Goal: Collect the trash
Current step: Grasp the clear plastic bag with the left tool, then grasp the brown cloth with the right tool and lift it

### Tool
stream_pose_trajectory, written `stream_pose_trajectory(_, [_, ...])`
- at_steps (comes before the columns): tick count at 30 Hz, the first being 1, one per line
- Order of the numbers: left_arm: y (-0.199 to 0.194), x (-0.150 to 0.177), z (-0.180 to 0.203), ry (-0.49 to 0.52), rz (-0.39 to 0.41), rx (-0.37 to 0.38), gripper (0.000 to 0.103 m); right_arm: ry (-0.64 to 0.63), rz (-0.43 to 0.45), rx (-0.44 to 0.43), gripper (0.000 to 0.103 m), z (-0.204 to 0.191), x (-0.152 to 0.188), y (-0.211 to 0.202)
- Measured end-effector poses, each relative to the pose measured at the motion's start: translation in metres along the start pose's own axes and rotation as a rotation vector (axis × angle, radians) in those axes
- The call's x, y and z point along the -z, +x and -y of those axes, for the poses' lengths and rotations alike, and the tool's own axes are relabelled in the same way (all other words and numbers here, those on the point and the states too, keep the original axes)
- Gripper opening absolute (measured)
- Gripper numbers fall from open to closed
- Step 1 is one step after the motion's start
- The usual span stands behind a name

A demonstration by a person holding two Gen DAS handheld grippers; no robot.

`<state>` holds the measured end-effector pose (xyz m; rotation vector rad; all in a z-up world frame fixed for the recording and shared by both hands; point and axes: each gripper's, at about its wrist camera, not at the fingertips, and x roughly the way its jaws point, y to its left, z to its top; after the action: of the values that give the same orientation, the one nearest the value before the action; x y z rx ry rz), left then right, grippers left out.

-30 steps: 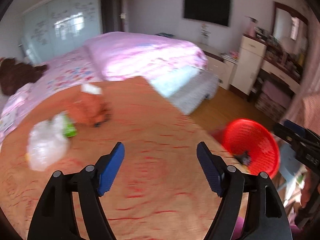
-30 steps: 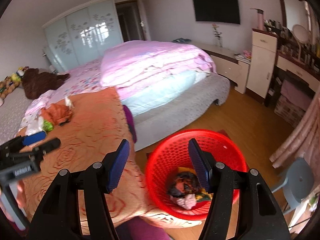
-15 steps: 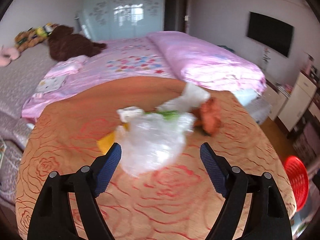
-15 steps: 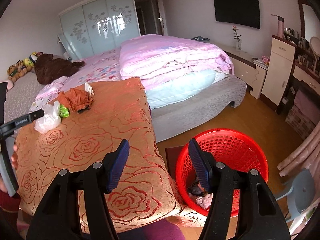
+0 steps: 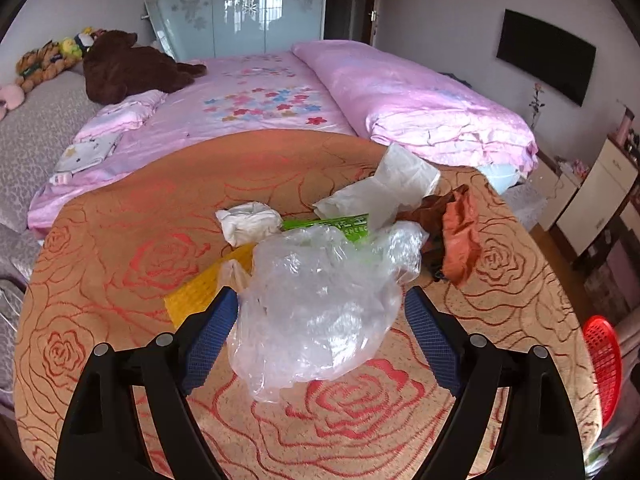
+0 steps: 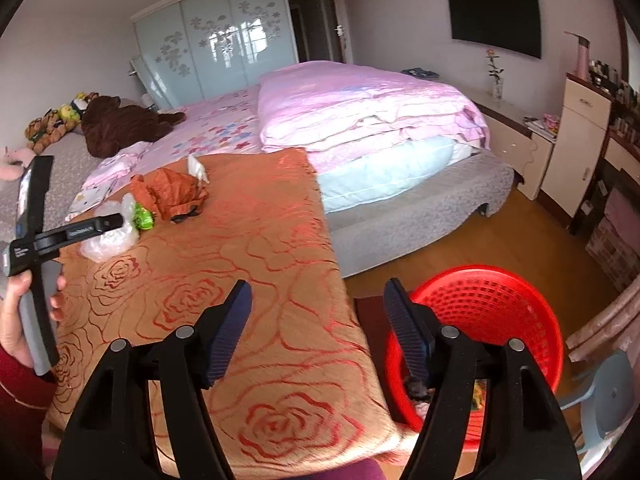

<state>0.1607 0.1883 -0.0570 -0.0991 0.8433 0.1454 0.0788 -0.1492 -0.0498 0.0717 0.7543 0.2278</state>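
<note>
Orange rose-pattern cloth (image 5: 120,264) covers the table. Red basket (image 6: 500,312) is on floor, right of it. Clear plastic bag (image 5: 316,308) lies w/ other trash on cloth, between left gripper (image 5: 320,332) pads, not pressed; jaws opening. Right gripper (image 6: 318,328) over table edge, opening, nothing between.

On the orange rose-patterned cloth (image 5: 360,432) lie one crumpled clear plastic bag (image 5: 320,308), two pieces of white crumpled paper, one small wad (image 5: 248,222) and one larger sheet (image 5: 384,192) farther right, one green printed wrapper (image 5: 340,226), one flat yellow piece (image 5: 200,296) at the left, and one rust-orange crumpled bag (image 5: 456,236) at the right. One red perforated plastic basket (image 6: 500,300) stands on the floor to the right. Two black grippers with blue pads are in view, left gripper (image 5: 320,320) and right gripper (image 6: 316,320).
</note>
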Motion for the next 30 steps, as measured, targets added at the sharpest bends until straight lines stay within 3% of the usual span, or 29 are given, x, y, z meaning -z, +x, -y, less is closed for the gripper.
stream_pose_trajectory(2, [0.001, 0.001, -0.002, -0.004, 0.001, 0.013, 0.082, -0.013, -0.002, -0.014, 0.066, -0.008, -0.005, 0.006])
stream_pose_trajectory(3, [0.003, 0.001, -0.003, -0.007, -0.002, 0.023, 0.077, -0.019, -0.003, -0.021, 0.066, -0.011, -0.007, 0.009])
stream_pose_trajectory(4, [0.004, 0.002, -0.004, -0.01, -0.008, 0.031, 0.066, -0.026, -0.005, -0.028, 0.066, -0.016, -0.01, 0.012])
stream_pose_trajectory(10, [0.002, 0.01, -0.008, -0.013, -0.006, 0.066, 0.043, -0.061, -0.01, -0.07, 0.066, -0.041, -0.023, 0.028])
stream_pose_trajectory(20, [-0.028, 0.024, -0.03, -0.09, 0.028, 0.086, 0.039, -0.099, -0.023, -0.147, 0.067, -0.085, -0.045, 0.059])
stream_pose_trajectory(30, [-0.05, 0.026, -0.043, -0.104, 0.062, 0.038, 0.039, -0.145, -0.028, -0.164, 0.083, -0.131, -0.068, 0.101])
